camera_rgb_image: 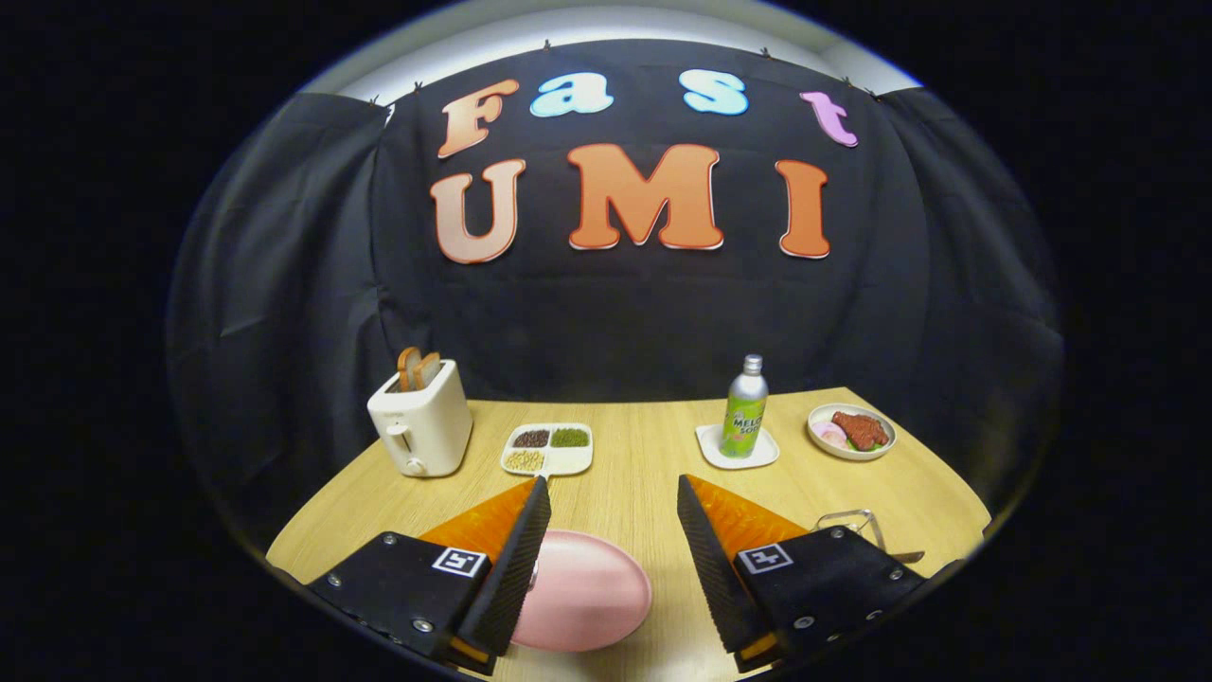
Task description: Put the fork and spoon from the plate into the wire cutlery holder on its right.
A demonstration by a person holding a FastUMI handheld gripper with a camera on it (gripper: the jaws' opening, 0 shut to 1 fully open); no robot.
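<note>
- The gripper (606, 530) sits at the bottom of the frame, its two black fingers (516, 568) spread wide apart and holding nothing.
- The pink plate (587, 592) lies low in the centre, between the fingers, partly hidden by the left one; whether cutlery rests on it is hard to tell.
- The wire cutlery holder (852, 521) peeks out behind the right finger at lower right, what may be a handle tip beside it.
- Mid-frame on the wooden table (634, 474): a white toaster (421, 421) with toast at left, a divided tray (549, 448) of beans, a bottle (745, 407) on a white coaster (737, 447), and a bowl (850, 432) of food at right.
</note>
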